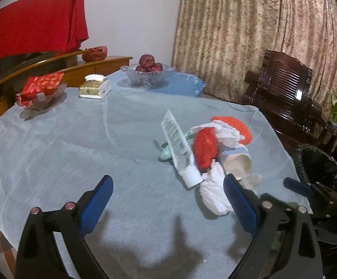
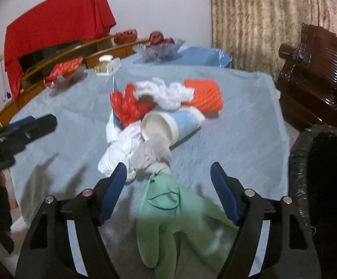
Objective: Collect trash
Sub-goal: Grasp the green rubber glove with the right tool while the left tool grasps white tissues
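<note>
A pile of trash lies on the pale blue tablecloth (image 1: 75, 144): a white tube (image 1: 177, 148), a red crumpled wrapper (image 1: 204, 148), white tissues (image 1: 212, 190), a tipped paper cup (image 1: 238, 160) and an orange foam net (image 1: 240, 127). My left gripper (image 1: 168, 181) is open and empty, near and left of the pile. In the right wrist view the cup (image 2: 166, 127), wrapper (image 2: 129, 104), tissues (image 2: 126, 148) and net (image 2: 203, 95) lie ahead. My right gripper (image 2: 168, 169) is open above a green cloth (image 2: 168, 209) lying between its fingers.
A black-lined trash bin (image 2: 326, 174) stands off the table's right edge, also in the left wrist view (image 1: 319, 162). At the far side sit a glass fruit bowl (image 1: 147, 74), a tissue box (image 1: 95, 88) and a red packet dish (image 1: 40, 90). A dark wooden chair (image 1: 284, 88) stands at the right.
</note>
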Demonstrator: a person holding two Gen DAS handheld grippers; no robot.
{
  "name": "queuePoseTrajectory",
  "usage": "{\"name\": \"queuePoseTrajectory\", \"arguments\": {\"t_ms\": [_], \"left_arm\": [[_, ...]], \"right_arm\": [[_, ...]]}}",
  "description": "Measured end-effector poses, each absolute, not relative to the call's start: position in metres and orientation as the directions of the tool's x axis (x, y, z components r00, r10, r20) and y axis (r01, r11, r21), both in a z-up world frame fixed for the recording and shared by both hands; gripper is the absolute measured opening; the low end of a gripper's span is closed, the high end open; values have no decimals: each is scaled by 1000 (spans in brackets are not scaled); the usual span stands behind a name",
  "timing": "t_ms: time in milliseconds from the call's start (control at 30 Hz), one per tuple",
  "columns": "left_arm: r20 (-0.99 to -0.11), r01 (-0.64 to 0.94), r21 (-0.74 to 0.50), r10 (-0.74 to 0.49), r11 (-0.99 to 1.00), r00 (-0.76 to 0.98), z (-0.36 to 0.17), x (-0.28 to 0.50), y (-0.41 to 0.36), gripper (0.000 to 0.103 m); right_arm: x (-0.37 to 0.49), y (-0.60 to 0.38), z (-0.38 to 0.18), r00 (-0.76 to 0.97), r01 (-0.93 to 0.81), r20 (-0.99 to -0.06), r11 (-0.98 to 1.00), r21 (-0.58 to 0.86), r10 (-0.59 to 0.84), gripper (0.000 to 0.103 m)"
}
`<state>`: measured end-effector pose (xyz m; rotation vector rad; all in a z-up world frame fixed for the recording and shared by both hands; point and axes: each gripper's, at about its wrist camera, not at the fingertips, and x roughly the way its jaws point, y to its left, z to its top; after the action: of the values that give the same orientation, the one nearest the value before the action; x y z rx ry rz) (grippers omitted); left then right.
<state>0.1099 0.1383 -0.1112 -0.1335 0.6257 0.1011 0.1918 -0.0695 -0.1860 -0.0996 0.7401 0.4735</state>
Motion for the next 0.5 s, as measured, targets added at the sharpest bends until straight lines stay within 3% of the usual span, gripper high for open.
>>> {"name": "queuePoseTrajectory", "arguments": {"t_ms": [233,500], "left_arm": [[-607,-147,-92,61,985,793,-119,117,145,93],[-616,-144,-100,52,985,786,-124,123,145,93]], "right_arm": [[202,-57,-202,585,-464,-722,883,77,370,59],[212,-63,-208,543,-451,-750,884,119,378,30]]}}
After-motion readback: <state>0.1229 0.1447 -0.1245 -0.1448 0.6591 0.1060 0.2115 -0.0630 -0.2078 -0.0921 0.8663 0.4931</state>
